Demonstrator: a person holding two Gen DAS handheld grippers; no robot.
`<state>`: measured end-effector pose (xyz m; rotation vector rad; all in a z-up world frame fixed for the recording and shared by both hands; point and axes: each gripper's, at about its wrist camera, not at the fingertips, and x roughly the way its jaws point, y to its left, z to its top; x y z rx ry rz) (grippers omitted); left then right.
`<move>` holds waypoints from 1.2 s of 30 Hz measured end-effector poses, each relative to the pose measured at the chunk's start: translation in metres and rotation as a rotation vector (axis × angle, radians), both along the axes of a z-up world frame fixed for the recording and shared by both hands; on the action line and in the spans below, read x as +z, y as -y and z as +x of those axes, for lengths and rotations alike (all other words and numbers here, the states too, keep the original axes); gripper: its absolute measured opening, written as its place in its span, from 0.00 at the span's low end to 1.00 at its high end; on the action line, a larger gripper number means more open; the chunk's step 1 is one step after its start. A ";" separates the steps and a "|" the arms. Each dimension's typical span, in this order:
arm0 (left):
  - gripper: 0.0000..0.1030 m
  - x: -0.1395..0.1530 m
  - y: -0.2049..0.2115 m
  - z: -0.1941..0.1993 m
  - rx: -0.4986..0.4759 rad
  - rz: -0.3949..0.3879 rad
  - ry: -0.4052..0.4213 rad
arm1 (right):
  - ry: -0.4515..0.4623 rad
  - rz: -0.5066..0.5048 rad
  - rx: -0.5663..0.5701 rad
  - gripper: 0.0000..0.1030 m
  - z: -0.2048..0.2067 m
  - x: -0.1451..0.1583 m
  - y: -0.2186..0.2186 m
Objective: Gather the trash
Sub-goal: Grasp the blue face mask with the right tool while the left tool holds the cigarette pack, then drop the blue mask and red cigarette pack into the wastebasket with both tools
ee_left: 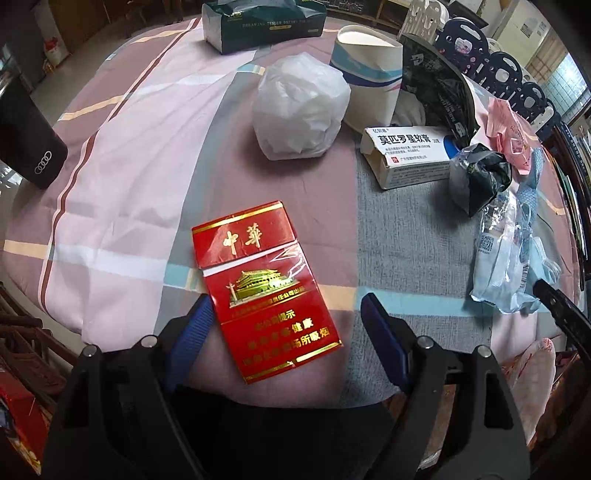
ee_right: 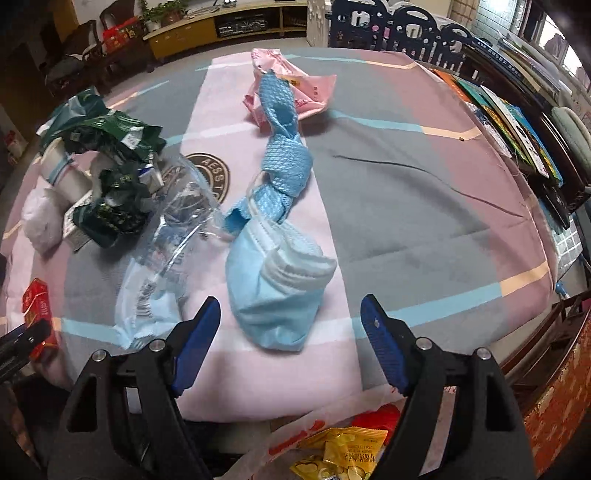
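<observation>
My left gripper (ee_left: 286, 304) is open, its fingers either side of the near end of a red cigarette pack (ee_left: 258, 284) lying flat on the tablecloth. My right gripper (ee_right: 290, 308) is open just in front of a crumpled blue face mask (ee_right: 275, 284), which joins a twisted blue cloth strip (ee_right: 282, 162). A clear plastic wrapper (ee_right: 166, 258) lies left of the mask and also shows in the left wrist view (ee_left: 506, 251). The cigarette pack shows at the right wrist view's left edge (ee_right: 37, 310).
A white plastic bag bundle (ee_left: 299, 107), a paper cup (ee_left: 369, 70), a white medicine box (ee_left: 406, 155), dark green wrappers (ee_right: 110, 184), a pink wrapper (ee_right: 295, 92) and a tissue box (ee_left: 262, 20) lie on the table. An open bag with a yellow snack packet (ee_right: 343, 454) hangs below the table's near edge.
</observation>
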<state>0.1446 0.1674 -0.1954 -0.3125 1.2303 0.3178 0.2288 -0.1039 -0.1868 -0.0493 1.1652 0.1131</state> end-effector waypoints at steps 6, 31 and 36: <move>0.72 -0.006 -0.003 0.003 0.001 -0.032 0.003 | -0.003 -0.002 0.020 0.52 0.010 -0.011 -0.001; 0.58 0.043 0.022 -0.021 -0.019 -0.016 0.226 | 0.151 0.078 0.035 0.21 -0.055 0.063 0.020; 0.58 0.050 0.028 -0.025 -0.029 -0.023 0.238 | 0.135 0.090 0.036 0.21 -0.065 0.060 0.024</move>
